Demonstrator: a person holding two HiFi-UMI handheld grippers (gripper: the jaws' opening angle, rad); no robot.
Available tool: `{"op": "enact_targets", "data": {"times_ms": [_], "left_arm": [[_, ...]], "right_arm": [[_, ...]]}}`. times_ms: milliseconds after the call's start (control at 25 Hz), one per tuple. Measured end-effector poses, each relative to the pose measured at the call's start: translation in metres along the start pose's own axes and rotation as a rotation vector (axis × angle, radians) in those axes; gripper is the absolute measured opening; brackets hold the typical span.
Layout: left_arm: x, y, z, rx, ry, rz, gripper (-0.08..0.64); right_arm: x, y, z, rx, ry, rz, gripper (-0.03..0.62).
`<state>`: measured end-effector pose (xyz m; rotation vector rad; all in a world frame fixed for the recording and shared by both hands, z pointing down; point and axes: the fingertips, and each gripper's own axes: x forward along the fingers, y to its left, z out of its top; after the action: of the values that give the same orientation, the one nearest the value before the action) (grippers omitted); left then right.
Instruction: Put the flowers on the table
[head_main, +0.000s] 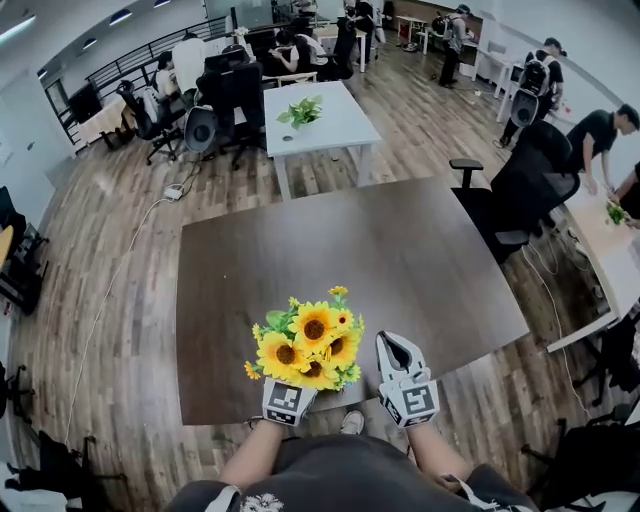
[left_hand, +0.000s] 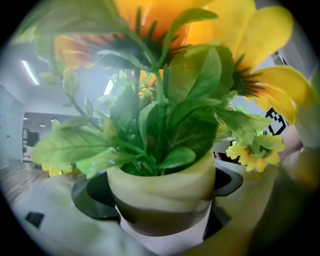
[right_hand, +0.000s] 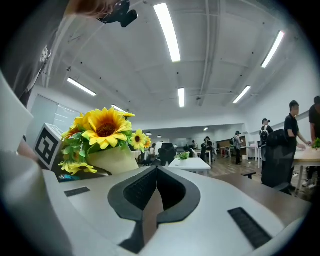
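We can read no words, brands, numbers or signs anywhere; the left cube (head_main: 285, 400) and right cube (head_main: 410, 402) show only black-and-white square patterns

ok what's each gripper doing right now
left gripper: closed on the sunflower pot
right gripper: closed, empty

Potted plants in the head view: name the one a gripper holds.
The sunflowers, clamped in the left gripper just below the camera. The leafy green plant stands alone on the far white table.
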<state>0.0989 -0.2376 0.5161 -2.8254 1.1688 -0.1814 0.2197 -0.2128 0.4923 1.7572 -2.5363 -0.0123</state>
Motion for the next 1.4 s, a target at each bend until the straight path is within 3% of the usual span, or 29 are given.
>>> {"op": "enact_targets", "data": {"times_ms": [240,440,640,960,1400], "left_arm": [[0.003,0.005,-0.007,-0.028,0.046,0.104,0.555],[-0.001,0.028,-0.014,-0.101,0.081,0.176,0.555],[0.010,0.043,-0.067,-0.072,0.139,0.169,0.555],[0.019,0.074,-0.122,-0.090,0.199,0.178,0.555],[0.041,0.106,-0.188,-0.164,0.320,0.224,0.555]], "right_arm": [[0.011,-0.011,-0.004,0.010,0.005,0.087,0.023],[0.026,-0.001,-0.020,0.026,0.044,0.117,0.023],[0.057,0.006,-0.040,0.025,0.090,0.147,0.023],[0.097,0.026,-0.075,0.005,0.194,0.179,0.023],[0.134,0.030,-0.106,0.000,0.257,0.204,0.023]]}}
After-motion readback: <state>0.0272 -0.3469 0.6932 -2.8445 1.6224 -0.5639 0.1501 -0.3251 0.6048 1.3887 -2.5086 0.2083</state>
